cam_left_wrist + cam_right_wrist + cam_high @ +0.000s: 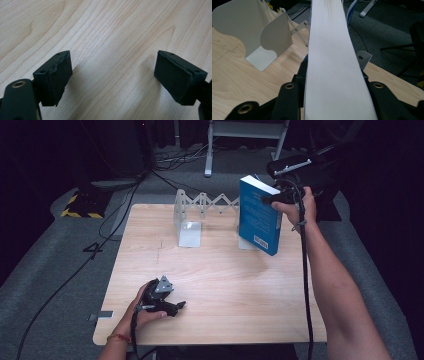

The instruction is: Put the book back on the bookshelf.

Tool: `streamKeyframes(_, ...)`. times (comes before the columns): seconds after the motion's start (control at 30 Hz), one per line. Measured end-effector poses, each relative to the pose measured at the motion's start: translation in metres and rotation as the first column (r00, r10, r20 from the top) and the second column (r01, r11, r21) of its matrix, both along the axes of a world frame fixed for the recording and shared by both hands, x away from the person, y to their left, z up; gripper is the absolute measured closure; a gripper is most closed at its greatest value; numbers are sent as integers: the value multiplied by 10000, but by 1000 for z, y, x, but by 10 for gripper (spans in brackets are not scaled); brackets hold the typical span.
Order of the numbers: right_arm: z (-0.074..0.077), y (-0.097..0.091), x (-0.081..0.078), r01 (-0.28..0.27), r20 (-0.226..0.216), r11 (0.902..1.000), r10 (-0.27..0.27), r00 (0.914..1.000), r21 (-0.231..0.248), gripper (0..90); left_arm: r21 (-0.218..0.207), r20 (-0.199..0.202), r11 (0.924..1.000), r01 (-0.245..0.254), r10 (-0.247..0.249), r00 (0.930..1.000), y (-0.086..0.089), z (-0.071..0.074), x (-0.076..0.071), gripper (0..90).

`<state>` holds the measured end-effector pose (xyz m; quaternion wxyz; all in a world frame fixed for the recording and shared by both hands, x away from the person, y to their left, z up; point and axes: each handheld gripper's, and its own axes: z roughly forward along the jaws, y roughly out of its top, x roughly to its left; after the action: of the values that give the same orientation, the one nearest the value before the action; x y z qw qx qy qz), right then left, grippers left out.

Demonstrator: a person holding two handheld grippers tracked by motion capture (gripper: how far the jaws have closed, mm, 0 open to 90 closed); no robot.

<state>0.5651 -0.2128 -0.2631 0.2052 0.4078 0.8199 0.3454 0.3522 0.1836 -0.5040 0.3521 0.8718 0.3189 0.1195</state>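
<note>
Clamping a blue paperback book (258, 215) by its page edge, the right gripper (280, 196) holds it upright and slightly tilted at the far right of the wooden table (220, 285), just beside the expanding metal bookend rack (200, 210). Near the left front edge, the left gripper (167, 302) rests with its jaws spread wide over bare wood.

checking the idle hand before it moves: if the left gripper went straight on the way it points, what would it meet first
Most likely the bare wooden table. The left gripper has open jaws with wood grain ahead between them. In the high view it points right across the tabletop, so depth is unclear.
</note>
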Motion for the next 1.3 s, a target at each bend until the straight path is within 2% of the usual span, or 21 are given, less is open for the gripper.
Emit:
streamKeyframes(0.2,-3,6,7,65,62,10000,-65,10000,15,617,-1,9,10000,32,-32,10000,0,0,0,154)
streamKeyframes(0.53,-20,8,16,232,254,9990,-242,9994,385,615,-5,6,10000,85,-85,10000,0,0,-1,156)
streamKeyframes(0.63,-22,4,17,405,444,9968,-437,9981,693,615,14,23,9999,131,-131,9999,1,0,-1,156)
streamKeyframes(0.8,-23,5,16,517,686,9961,-566,9960,716,614,17,23,9999,131,-132,9999,1,0,-1,156)
streamKeyframes(1.0,-27,4,11,681,1001,9949,-754,9921,745,614,-16,-4,9998,184,-184,9998,1,0,-2,157)
streamKeyframes(1.3,-33,-5,-11,453,790,9978,-490,9957,476,611,0,33,9999,155,-155,9999,1,0,-2,157)
